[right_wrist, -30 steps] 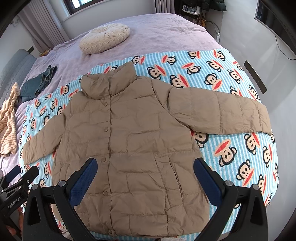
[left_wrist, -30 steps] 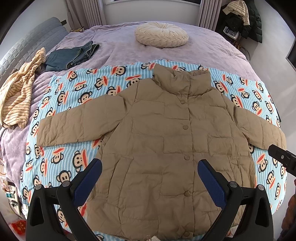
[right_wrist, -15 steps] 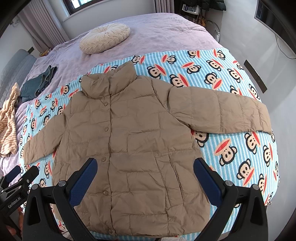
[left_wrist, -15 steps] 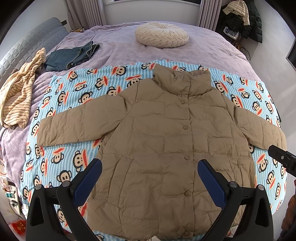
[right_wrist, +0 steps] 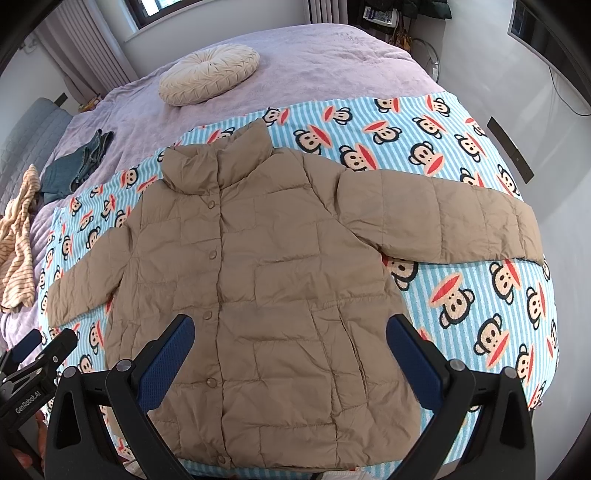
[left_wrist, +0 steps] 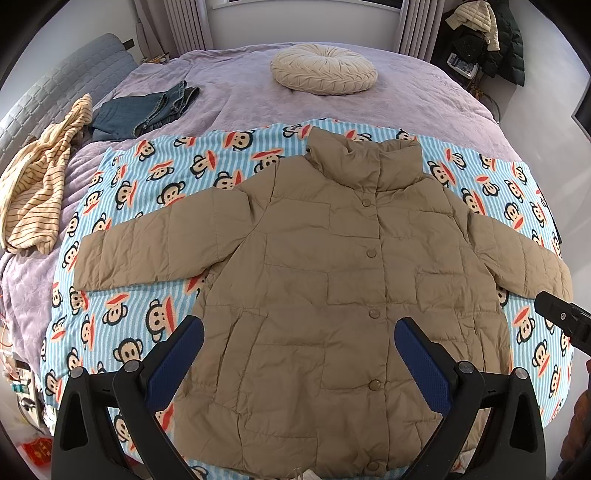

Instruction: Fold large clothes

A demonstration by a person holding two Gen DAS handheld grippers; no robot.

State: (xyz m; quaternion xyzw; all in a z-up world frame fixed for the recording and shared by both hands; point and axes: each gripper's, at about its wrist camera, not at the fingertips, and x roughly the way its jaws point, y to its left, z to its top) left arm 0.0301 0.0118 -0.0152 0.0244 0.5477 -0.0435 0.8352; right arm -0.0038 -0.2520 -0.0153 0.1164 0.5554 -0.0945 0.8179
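My left gripper and right gripper hang agape above the jacket. It's puffy, probably light and slippery; I'd pinch a cuff.

A wide bed under a lilac cover fills the room, a round cream cushion at twelve o'clock. Behind it, a window with pale curtains lets daylight in; dark coats hang at two o'clock.

round cream cushion, folded jeans, striped yellow top
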